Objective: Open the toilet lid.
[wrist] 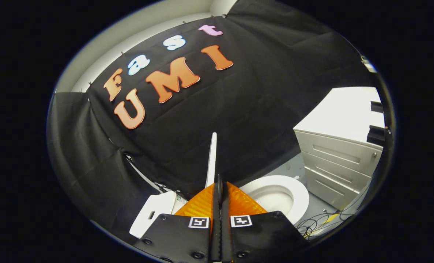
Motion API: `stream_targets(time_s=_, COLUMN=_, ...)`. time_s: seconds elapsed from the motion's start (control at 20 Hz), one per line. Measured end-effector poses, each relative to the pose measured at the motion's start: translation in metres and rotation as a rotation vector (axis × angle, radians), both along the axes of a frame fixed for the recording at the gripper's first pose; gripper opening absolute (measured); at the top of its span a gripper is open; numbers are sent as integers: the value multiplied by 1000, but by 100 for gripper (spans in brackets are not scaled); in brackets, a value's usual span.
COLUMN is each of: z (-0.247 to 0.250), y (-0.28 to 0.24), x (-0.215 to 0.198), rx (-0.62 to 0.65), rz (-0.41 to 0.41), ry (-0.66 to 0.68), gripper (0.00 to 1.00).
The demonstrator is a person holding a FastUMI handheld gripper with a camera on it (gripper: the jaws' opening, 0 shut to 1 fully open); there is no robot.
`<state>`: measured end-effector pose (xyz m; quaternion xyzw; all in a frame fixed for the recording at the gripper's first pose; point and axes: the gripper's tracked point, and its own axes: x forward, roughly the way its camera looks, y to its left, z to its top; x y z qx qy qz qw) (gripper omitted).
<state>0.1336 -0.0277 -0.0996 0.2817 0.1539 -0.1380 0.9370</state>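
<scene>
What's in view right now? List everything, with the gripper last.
lid: 1, white, raised on edge just ahead of the fingertips, seen edge-on, its lower edge hidden behind them
seat: 1, white ring, beyond the fingers on the bowl, uncovered
tank: 1, white, beside the fingers, on the far side from the seat
cabinet: 1, white, with drawers, beyond the seat
cables: a loose tangle, dark with some yellow, on the floor between seat and cabinet
floor: grey, around the toilet
wall cloth: black, behind the lid
gripper: 1, orange fingers on black mounts with two square markers, fingers pressed together; whether they pinch the lid I cannot tell
</scene>
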Motion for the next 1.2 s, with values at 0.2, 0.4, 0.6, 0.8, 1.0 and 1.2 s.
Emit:
stream_targets(time_s=0.2, z=29, y=42, x=14, rx=-109, rz=53, ry=4, gripper=8)
stream_targets(time_s=0.4, z=58, y=97, x=28, rx=-225, rz=130, ry=12, gripper=8)
stream_targets(time_s=0.6, z=76, y=154, x=42, rx=-291, rz=189, ry=17, gripper=8)
stream_targets(time_s=0.8, z=87, y=212, x=55, rx=-369, rz=244, ry=8, gripper=8)
stream_targets(time_s=1.0, z=87, y=259, x=63, rx=-417, rz=270, ry=12, gripper=8)
stream_targets(time_s=1.2, z=85, y=290, x=70, rx=-436, rz=275, ry=21, gripper=8)
